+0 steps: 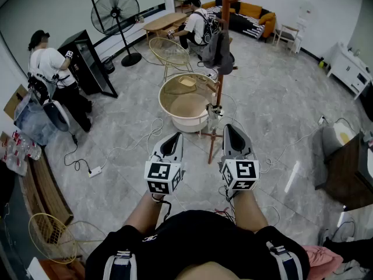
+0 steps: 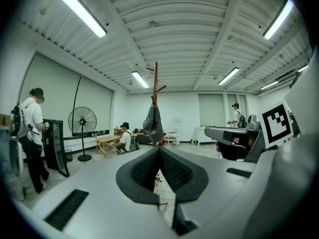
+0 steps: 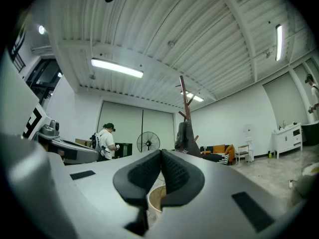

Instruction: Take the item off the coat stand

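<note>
A brown wooden coat stand (image 1: pixel 224 4) rises in the middle of the room, past a round tub. A dark grey item (image 1: pixel 220 48) hangs from it, looking like a bag or jacket. In the head view my left gripper (image 1: pixel 174 137) and right gripper (image 1: pixel 229 128) are side by side, well short of the stand, both shut and empty. The left gripper view shows the stand (image 2: pixel 156 81) and the hanging item (image 2: pixel 153 123) far off above the closed left gripper (image 2: pixel 159 152). The right gripper view has the stand (image 3: pixel 185 98) and item (image 3: pixel 186 138) beyond the closed right gripper (image 3: pixel 161 156).
A round wooden tub (image 1: pixel 187 102) sits just before the stand's base. Cables (image 1: pixel 145 139) trail across the tiled floor. A standing fan (image 1: pixel 118 10), a rattan chair (image 1: pixel 170 52) and a seated person (image 1: pixel 195 25) are behind; another person (image 1: pixel 55 77) stands at a black cabinet (image 1: pixel 90 63) on the left.
</note>
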The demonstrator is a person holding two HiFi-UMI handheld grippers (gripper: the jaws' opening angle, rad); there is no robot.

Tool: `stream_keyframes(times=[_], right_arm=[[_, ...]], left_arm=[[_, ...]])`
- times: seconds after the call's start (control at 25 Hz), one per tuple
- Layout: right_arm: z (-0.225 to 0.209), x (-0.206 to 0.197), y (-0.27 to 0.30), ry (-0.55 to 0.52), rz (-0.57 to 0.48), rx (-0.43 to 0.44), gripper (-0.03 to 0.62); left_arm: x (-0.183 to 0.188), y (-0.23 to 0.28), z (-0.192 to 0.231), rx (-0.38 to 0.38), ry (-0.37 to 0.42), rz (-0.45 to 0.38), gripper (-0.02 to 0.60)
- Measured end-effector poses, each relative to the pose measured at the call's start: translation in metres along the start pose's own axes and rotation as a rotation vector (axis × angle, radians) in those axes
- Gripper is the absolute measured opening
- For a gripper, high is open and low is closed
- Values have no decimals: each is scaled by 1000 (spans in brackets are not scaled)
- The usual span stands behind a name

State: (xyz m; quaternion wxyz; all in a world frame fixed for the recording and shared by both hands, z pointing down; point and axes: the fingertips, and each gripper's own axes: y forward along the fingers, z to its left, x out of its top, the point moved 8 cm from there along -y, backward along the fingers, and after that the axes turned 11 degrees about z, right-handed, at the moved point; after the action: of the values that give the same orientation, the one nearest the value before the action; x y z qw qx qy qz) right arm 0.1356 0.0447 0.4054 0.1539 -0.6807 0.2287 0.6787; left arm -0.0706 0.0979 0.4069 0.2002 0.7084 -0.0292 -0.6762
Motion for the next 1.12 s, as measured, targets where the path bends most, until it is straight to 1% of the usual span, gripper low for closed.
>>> stream_keyframes(times=[0.36, 0.64, 0.84, 1.0, 1.12], right_arm=[[36, 4, -11, 17, -2, 15, 17], [77, -1, -25, 2, 9, -17, 17], [103, -13, -31, -13, 41, -40, 17], [109, -20, -28, -9, 64, -52, 17], [102, -23, -14, -2, 54, -55, 17]], left_arm=[[-8, -30, 12, -24, 14, 2, 17], [-28, -62, 38, -36, -6, -3, 17], [-48, -72, 56, -50, -29, 20, 17], [-55, -75, 65, -55, -39, 28, 17], [-57, -62, 75, -39, -46, 27, 17]])
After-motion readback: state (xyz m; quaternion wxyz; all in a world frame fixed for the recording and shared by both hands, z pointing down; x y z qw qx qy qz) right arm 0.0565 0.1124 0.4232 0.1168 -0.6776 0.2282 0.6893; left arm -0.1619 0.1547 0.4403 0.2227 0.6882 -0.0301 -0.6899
